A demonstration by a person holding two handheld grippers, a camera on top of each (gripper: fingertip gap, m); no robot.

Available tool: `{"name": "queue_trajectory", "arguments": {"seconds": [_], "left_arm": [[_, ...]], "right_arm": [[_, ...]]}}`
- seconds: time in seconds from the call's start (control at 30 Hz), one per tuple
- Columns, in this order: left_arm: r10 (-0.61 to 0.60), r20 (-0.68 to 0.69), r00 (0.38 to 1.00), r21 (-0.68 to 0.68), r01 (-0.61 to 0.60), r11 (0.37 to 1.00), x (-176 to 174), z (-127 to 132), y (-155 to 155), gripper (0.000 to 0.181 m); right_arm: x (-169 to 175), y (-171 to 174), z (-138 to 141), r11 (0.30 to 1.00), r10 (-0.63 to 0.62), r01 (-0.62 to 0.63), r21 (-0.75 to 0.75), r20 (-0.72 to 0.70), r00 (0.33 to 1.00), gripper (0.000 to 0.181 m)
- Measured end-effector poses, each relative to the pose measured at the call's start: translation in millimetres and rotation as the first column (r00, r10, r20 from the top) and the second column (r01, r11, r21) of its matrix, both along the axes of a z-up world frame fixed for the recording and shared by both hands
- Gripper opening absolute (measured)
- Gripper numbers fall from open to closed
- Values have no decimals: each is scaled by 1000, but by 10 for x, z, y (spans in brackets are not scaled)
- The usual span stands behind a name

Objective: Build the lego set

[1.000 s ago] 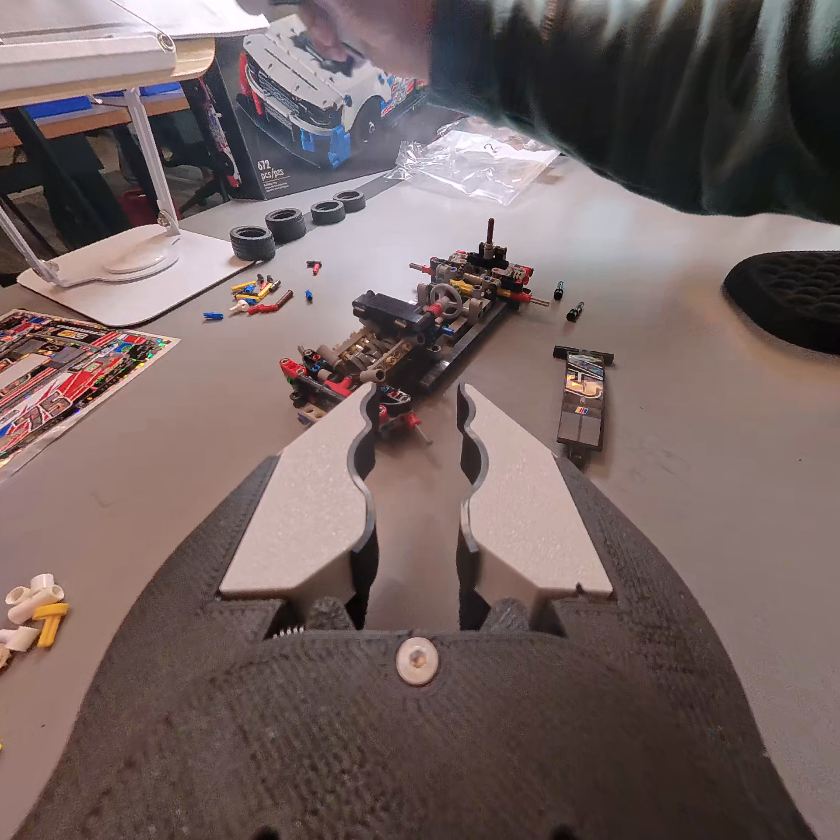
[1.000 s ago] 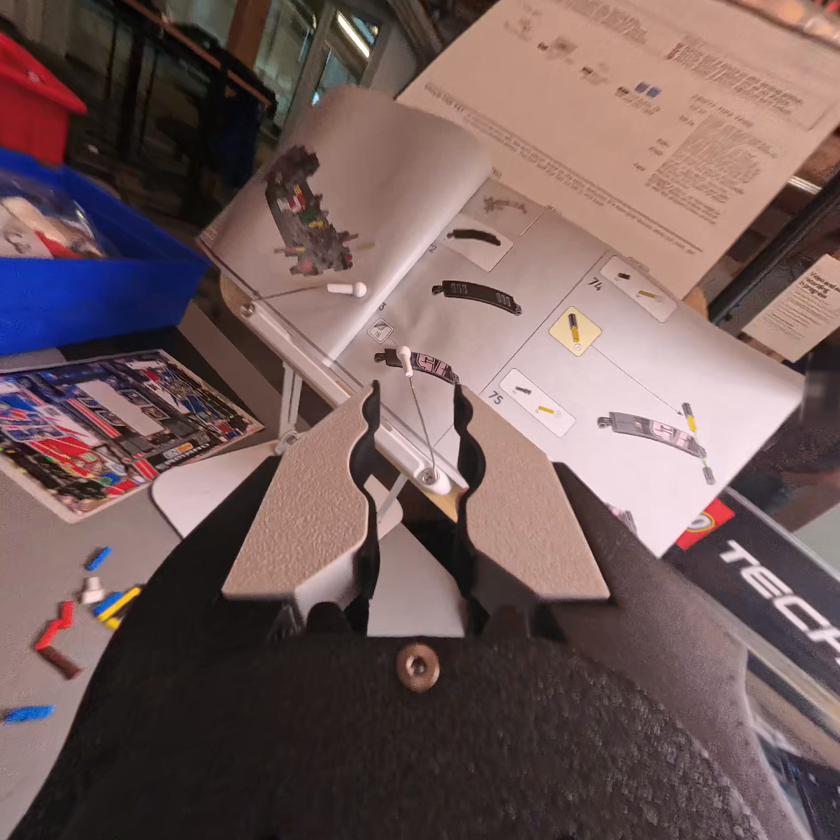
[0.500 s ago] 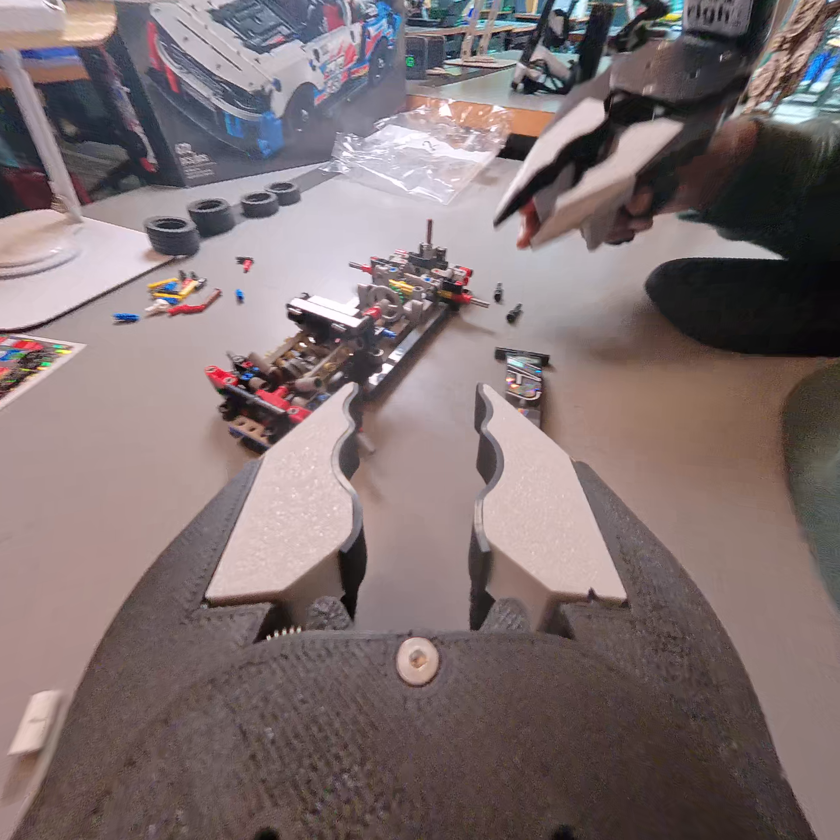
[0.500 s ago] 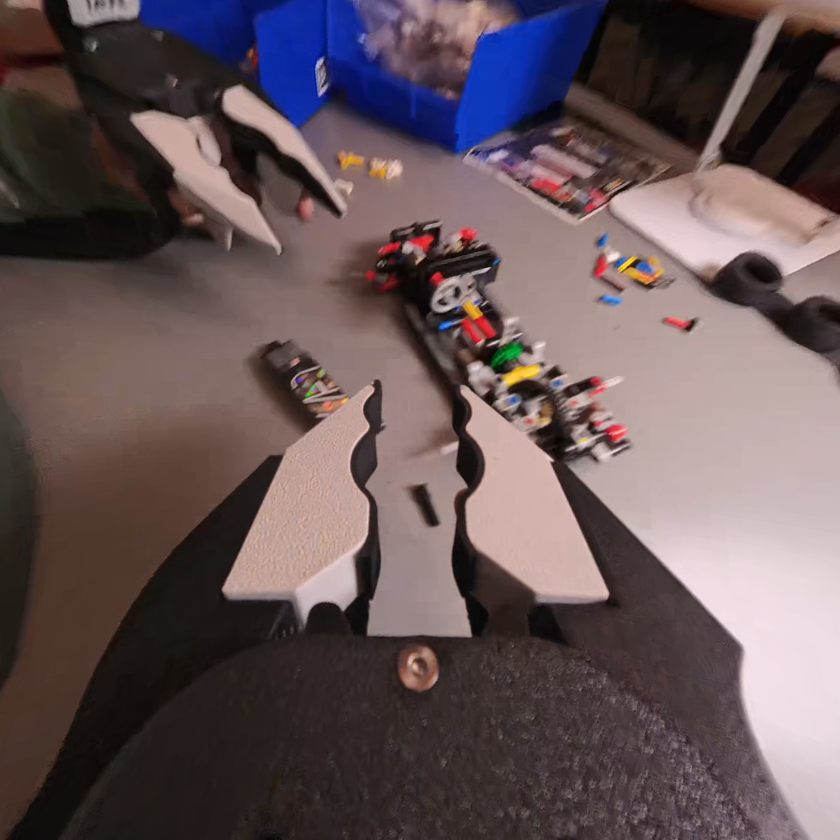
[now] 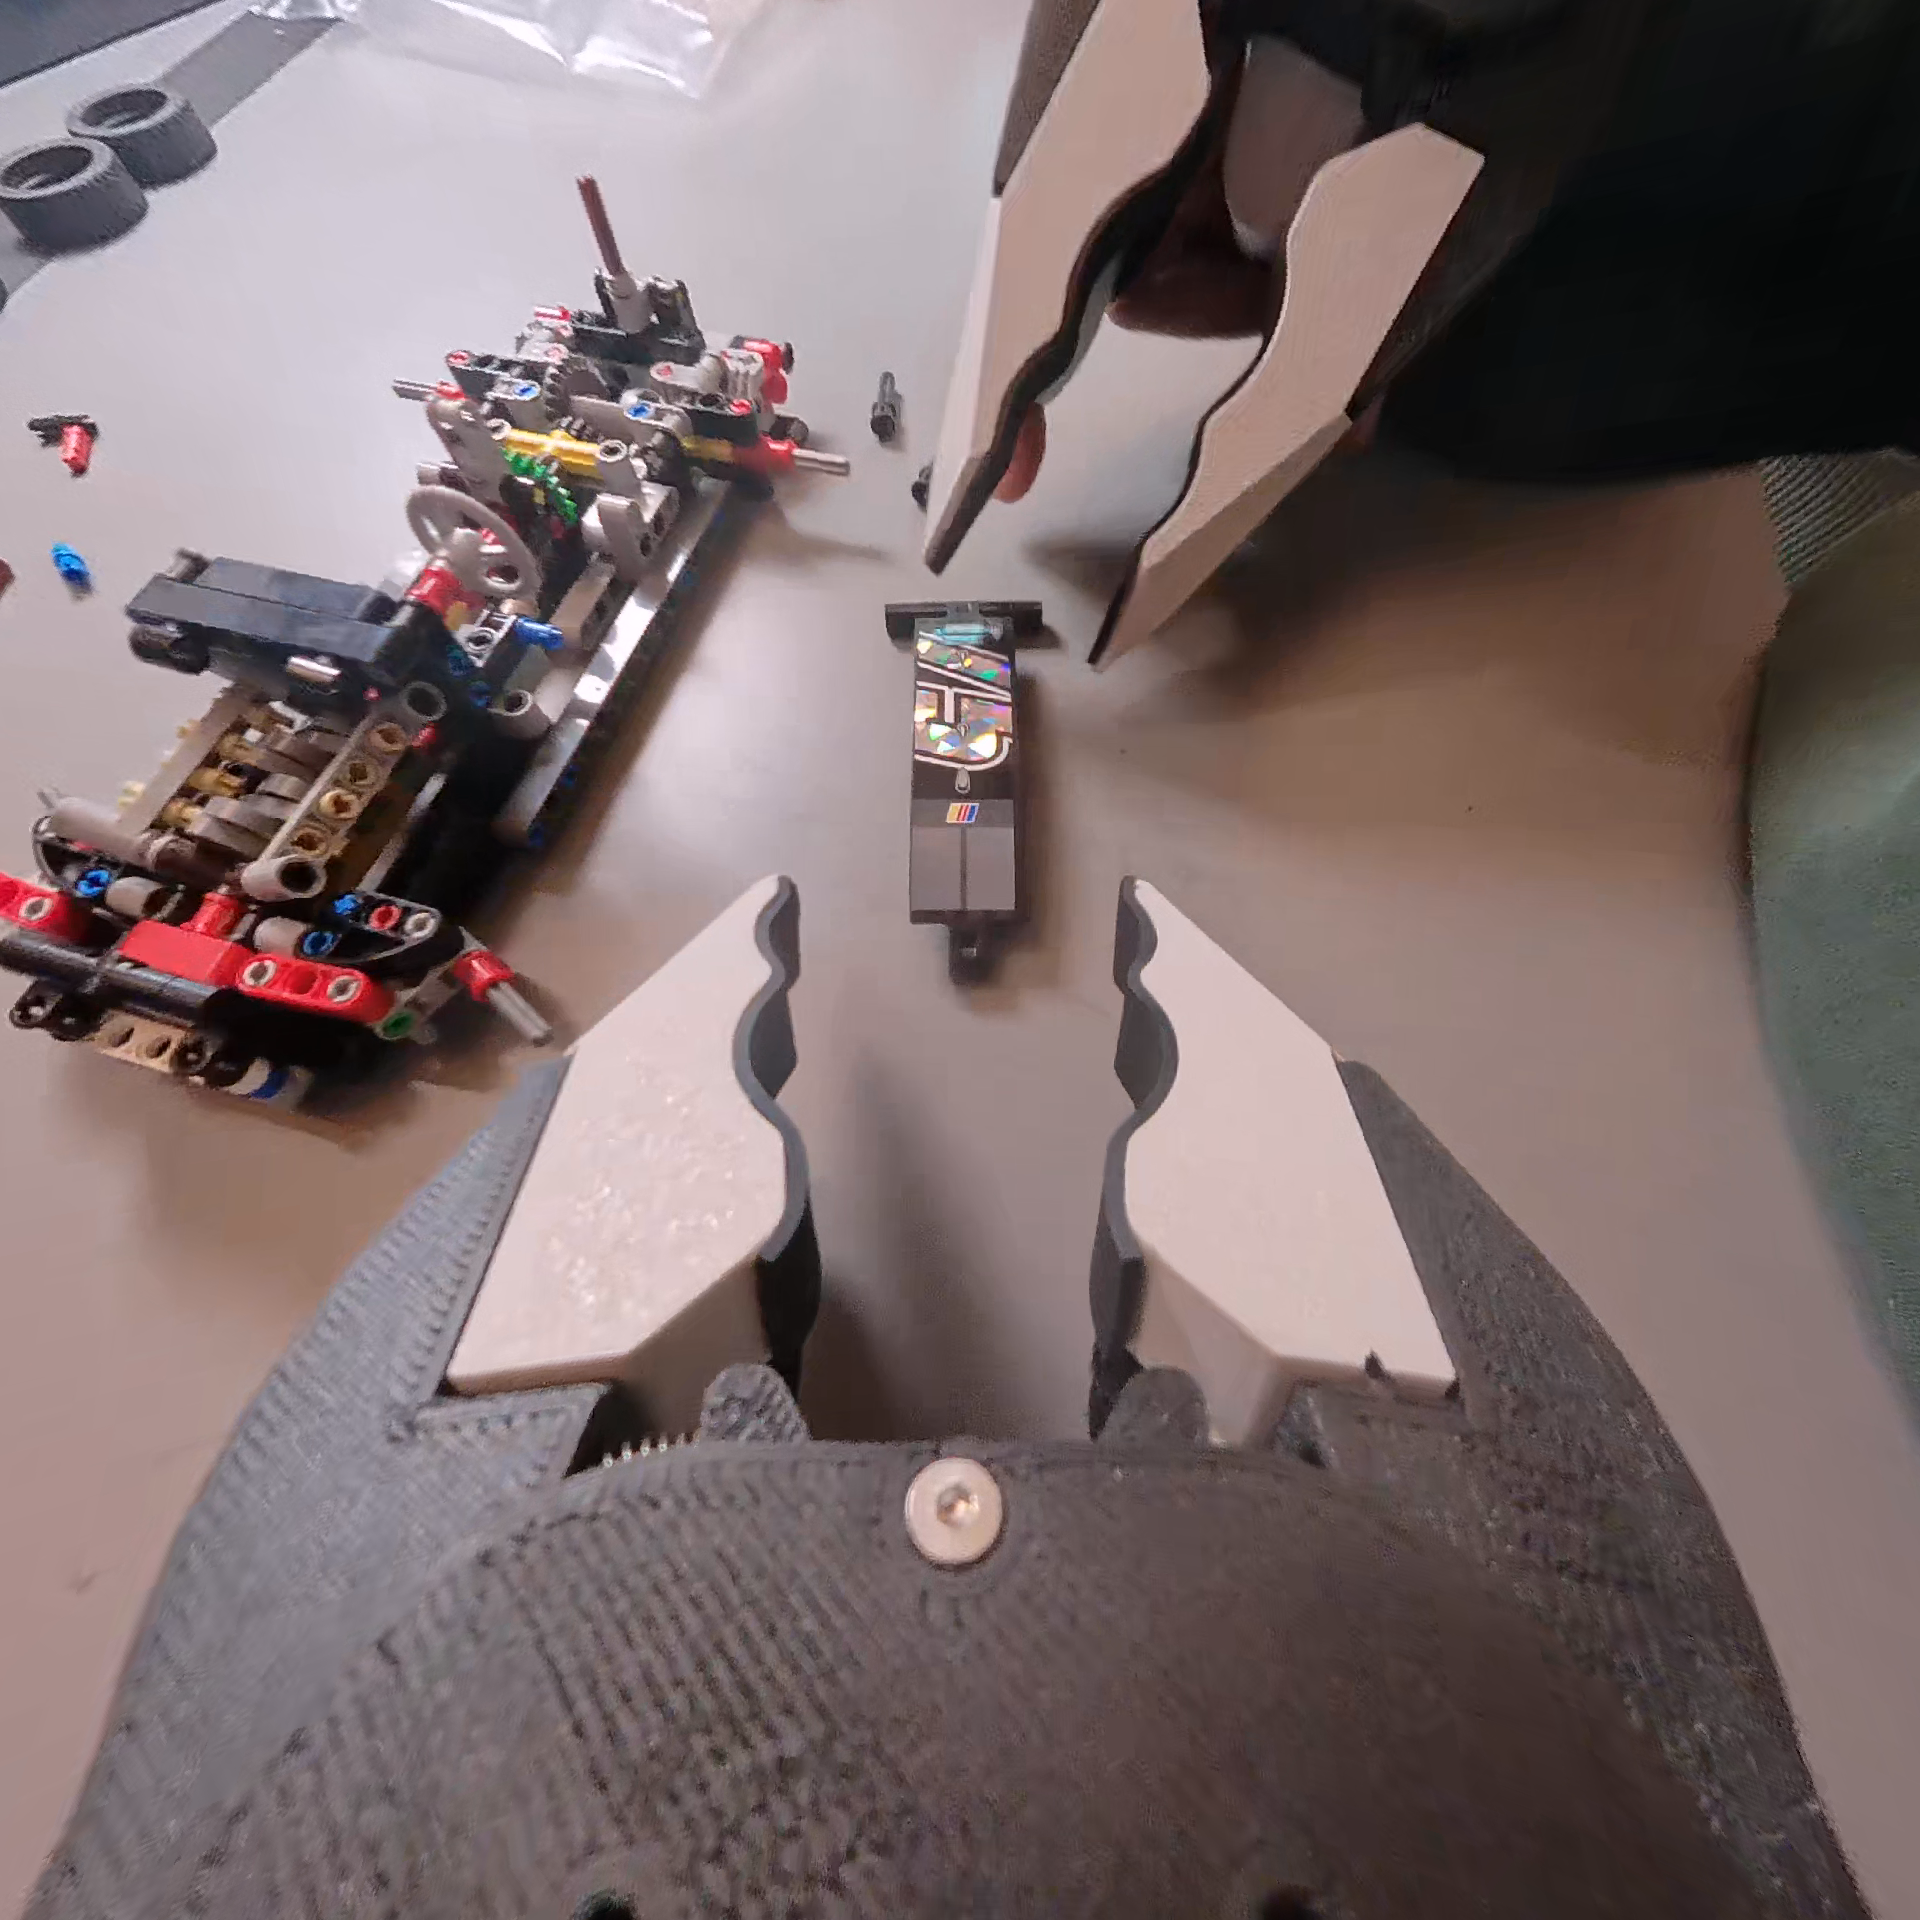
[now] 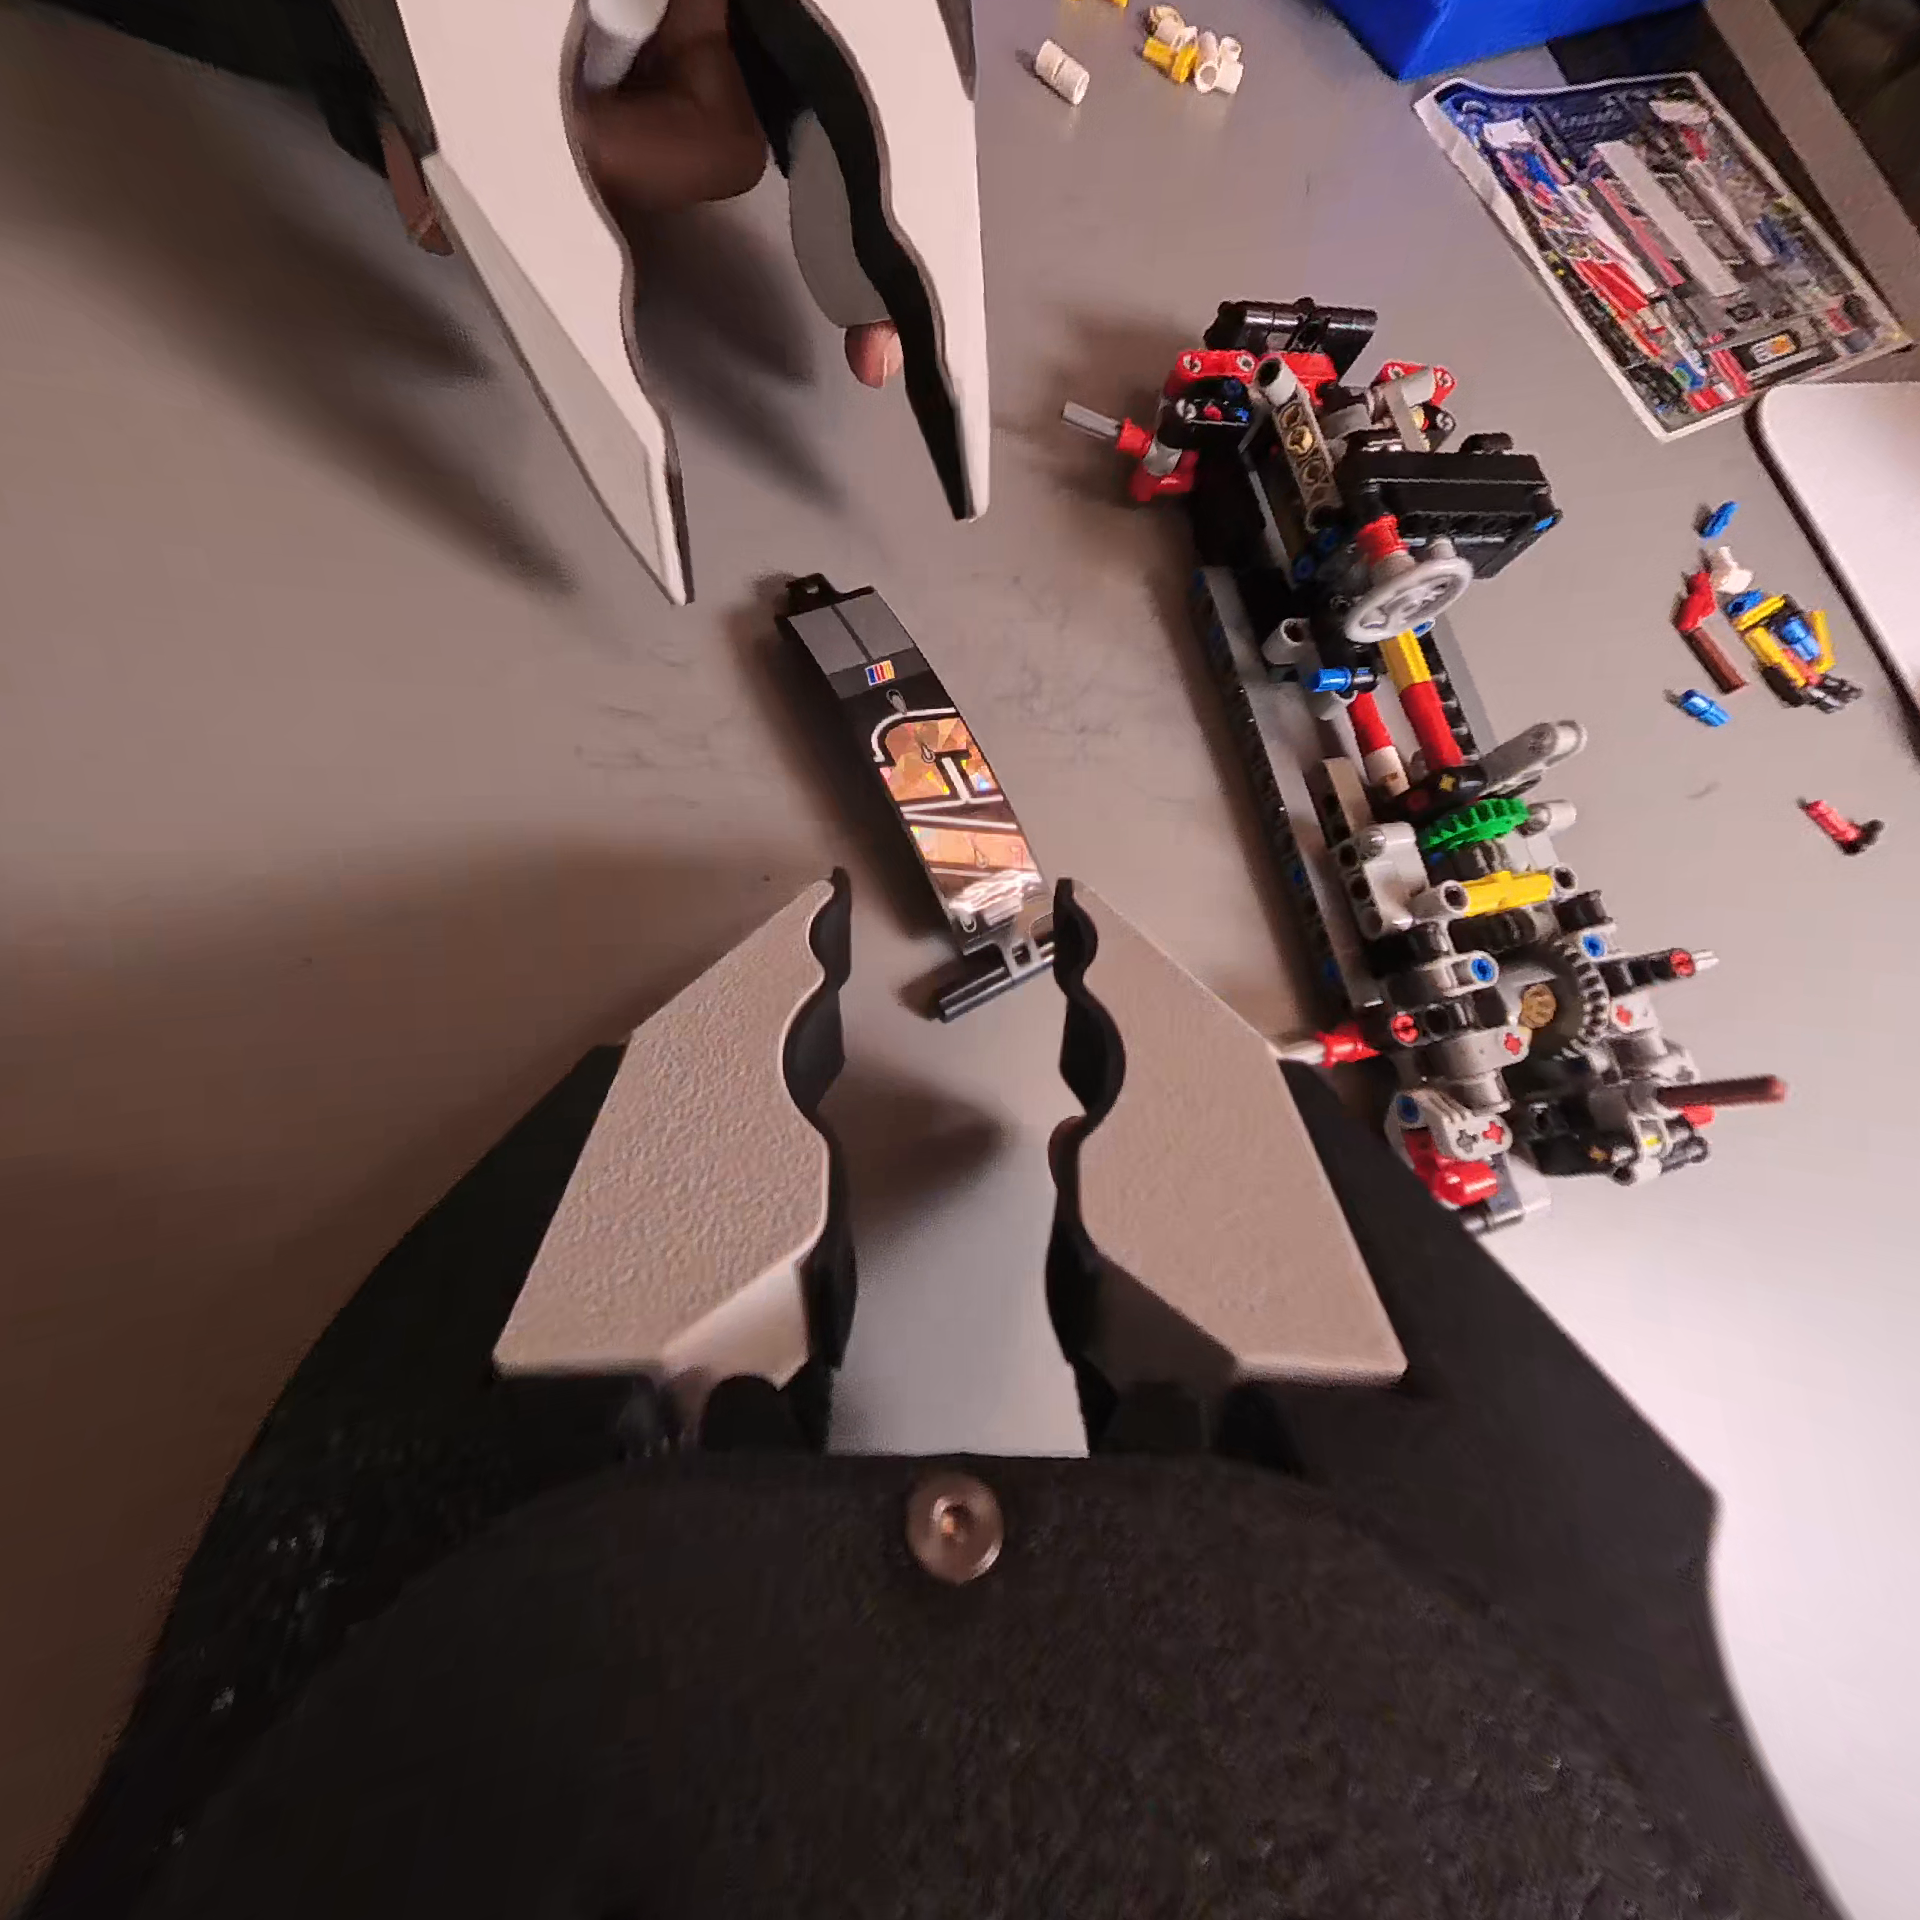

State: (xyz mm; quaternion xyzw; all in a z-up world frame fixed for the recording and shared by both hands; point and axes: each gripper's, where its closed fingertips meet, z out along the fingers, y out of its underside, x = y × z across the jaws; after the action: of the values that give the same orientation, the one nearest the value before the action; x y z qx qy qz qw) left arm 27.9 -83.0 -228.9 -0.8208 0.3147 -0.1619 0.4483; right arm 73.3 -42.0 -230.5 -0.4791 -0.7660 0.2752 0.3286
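Observation:
A long black curved panel with a shiny sticker (image 5: 964, 764) lies flat on the grey table, also in the right wrist view (image 6: 920, 774). My left gripper (image 5: 956, 894) is open and empty, just short of the panel's near end. My right gripper (image 6: 948, 894) is open and empty at the panel's opposite end; it also shows in the left wrist view (image 5: 1023, 613), hovering beyond the panel. The half-built car chassis (image 5: 416, 665) lies to the panel's left, and shows in the right wrist view (image 6: 1423, 769) to the right.
Black tyres (image 5: 99, 156) and a clear plastic bag (image 5: 582, 42) lie at the far left. Small loose pins (image 6: 1756, 644), a sticker sheet (image 6: 1662, 239), white and yellow connectors (image 6: 1164, 52) and a white stand base (image 6: 1860, 499) lie beyond the chassis. A small black pin (image 5: 885, 403) lies near the chassis. About 7 cm separates my left fingertips from my right.
Both grippers have closed in on the black panel from opposite ends and dropped lower. The right gripper swung down from the instruction booklet to the table. My left jaws have opened wider.

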Motion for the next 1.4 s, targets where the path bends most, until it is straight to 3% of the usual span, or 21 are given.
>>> {"name": "queue_trajectory", "arguments": {"seconds": [0.2,0.33,0.5,0.6,0.8,0.97,1.13,1.4], "left_arm": [[-104,-59,993,-20,103,994,183,-80,-114,39],[-188,-20,982,-6,188,982,298,-27,-229,20],[-94,42,995,84,90,992,148,155,-90,24],[-16,76,997,161,3,987,9,305,13,29],[122,147,982,269,-159,950,-303,540,134,32],[169,176,970,293,-216,931,-440,613,152,32],[177,179,968,304,-226,926,-476,641,143,31],[161,163,973,299,-204,932,-455,617,121,31]], "right_arm": [[-105,225,-27,991,-28,27,134,8,1000,23],[-145,343,74,992,-50,53,118,-29,998,21],[-376,691,660,990,-128,136,23,-216,968,20],[-654,1076,811,984,-172,180,10,-245,954,22],[-1424,1792,544,983,-141,156,95,-152,978,19],[-1885,2041,217,995,-59,58,81,7,998,12],[-2016,2179,-76,992,-22,-1,129,176,984,11],[-2023,2231,-196,992,20,-57,110,306,952,5]]}}
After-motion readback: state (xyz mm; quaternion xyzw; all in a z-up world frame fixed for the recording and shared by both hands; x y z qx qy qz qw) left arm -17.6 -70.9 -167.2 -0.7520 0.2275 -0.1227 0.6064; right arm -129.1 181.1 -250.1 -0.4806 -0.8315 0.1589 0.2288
